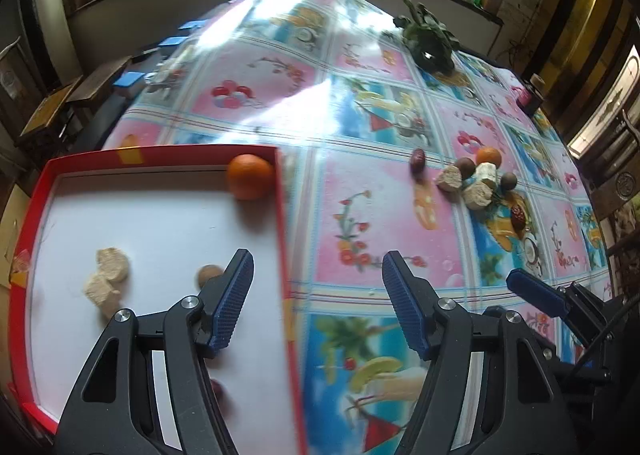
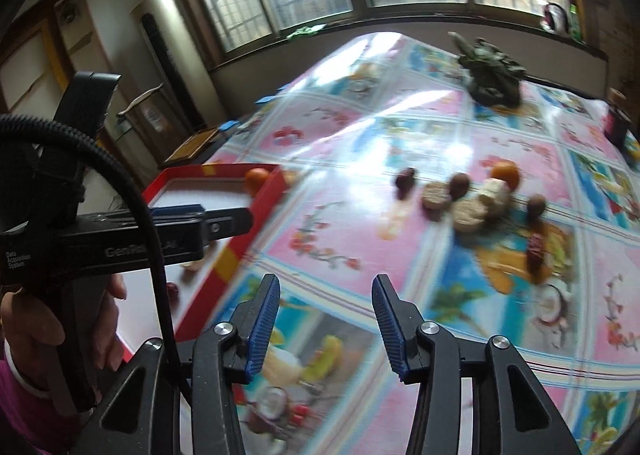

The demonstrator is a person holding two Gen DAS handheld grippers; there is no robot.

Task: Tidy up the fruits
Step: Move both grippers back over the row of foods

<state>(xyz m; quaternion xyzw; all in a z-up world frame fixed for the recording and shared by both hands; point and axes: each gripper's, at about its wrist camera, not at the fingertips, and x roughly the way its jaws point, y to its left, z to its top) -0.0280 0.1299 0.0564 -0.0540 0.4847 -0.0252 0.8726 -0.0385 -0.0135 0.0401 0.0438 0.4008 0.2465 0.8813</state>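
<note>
A red tray [image 1: 283, 215] with a white floor lies on the table's left. It holds an orange [image 1: 250, 176], two beige chunks [image 1: 107, 279], a brown round fruit [image 1: 208, 275] and a dark red fruit [image 1: 219, 391]. My left gripper [image 1: 318, 291] is open and empty over the tray's right rim. On the cloth to the right lie a dark fruit [image 2: 405, 179], an orange [image 2: 506, 173], beige chunks [image 2: 468, 215], brown fruits [image 2: 459, 184] and a red date [image 2: 535, 251]. My right gripper [image 2: 326, 319] is open and empty, short of that pile. The tray also shows in the right wrist view [image 2: 236, 251].
A colourful plastic tablecloth [image 1: 360, 215] covers the table. A dark green leafy bunch [image 1: 430, 39] lies at the far right. A dark jar [image 2: 616, 123] stands at the right edge. Benches and blue stools [image 1: 128, 79] stand beyond the left edge.
</note>
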